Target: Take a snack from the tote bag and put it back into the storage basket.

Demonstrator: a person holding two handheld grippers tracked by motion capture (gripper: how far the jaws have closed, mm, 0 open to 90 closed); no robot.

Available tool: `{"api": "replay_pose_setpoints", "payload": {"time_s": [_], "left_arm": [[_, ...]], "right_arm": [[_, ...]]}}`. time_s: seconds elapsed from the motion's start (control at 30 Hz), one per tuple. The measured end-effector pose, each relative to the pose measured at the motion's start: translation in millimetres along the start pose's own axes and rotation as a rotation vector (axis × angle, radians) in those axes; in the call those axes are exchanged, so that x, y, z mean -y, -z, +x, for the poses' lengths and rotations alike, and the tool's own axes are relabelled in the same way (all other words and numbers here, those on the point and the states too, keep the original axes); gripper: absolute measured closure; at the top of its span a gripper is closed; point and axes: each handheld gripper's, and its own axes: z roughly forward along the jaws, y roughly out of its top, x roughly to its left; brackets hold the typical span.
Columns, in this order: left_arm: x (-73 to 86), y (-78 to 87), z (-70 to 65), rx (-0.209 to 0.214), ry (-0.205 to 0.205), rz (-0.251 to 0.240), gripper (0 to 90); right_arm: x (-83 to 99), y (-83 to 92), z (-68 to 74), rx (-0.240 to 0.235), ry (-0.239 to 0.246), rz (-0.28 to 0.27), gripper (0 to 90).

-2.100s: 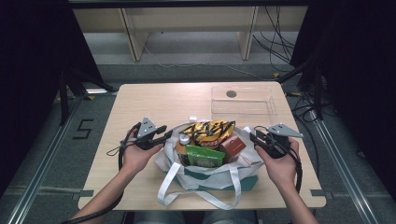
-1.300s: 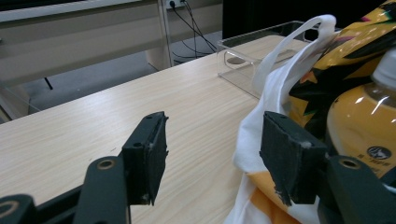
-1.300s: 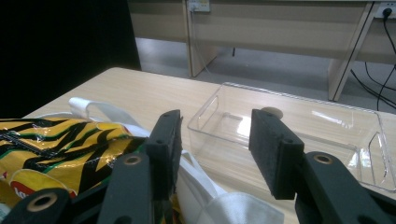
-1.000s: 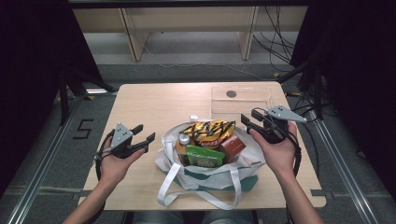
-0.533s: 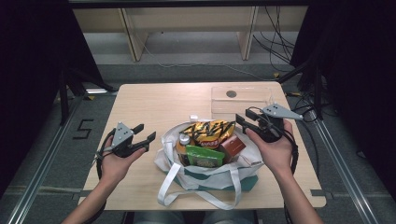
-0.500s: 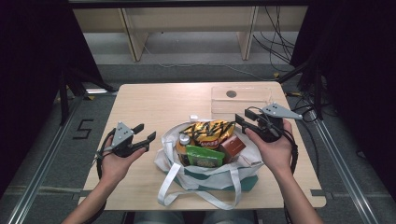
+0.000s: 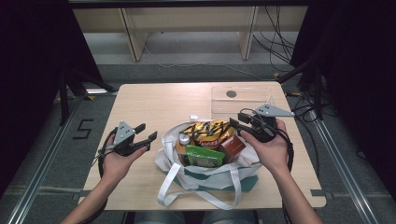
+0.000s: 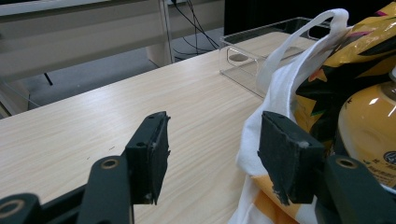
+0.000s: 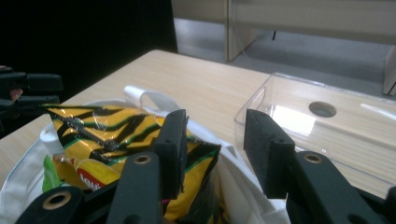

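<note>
Right gripper (image 7: 237, 126) nearing the yellow-and-black striped crinkly snack bag (image 7: 208, 132) on top of the full white cloth tote bag (image 7: 205, 175).
Its jaws, just closing, hold nothing yet; the left gripper (image 7: 145, 133) waits released beside the tote. Best pinch the bag's near top corner. The bag lies with its long axis across the table, sealed edge uppermost.

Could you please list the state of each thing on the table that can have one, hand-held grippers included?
Tote bag: open at the top, full of groceries, handles slack.
Yellow chip bag: sealed, sticking out of the tote bag.
Bottle: capped, upright in the tote bag.
Clear bin: empty.
Left hand-held gripper: open, holding nothing.
Right hand-held gripper: open, jaws have just been closing, nothing between them.
</note>
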Motion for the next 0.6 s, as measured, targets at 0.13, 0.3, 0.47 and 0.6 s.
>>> {"api": "replay_pose_setpoints", "payload": {"time_s": [0.13, 0.3, 0.47, 0.6], "left_arm": [[-0.3, 4.5, 0.7, -0.014, -0.003, 0.004, 42.3], [-2.2, 5.6, 1.4, -0.021, -0.002, -0.001, 42.3], [-0.4, 4.0, 1.1, -0.022, 0.005, 0.009, 42.3], [0.0, 2.6, 1.3, -0.015, 0.0, 0.005, 42.3]], "right_arm": [[0.6, -3.2, -1.3, -0.016, 0.016, 0.026, 60.4], [1.6, -9.6, -4.1, -0.039, 0.001, 0.053, 60.7], [1.9, -13.4, -4.9, -0.068, -0.021, 0.083, 64.1], [1.2, -15.1, -7.4, -0.078, 0.014, 0.104, 70.5]]}}
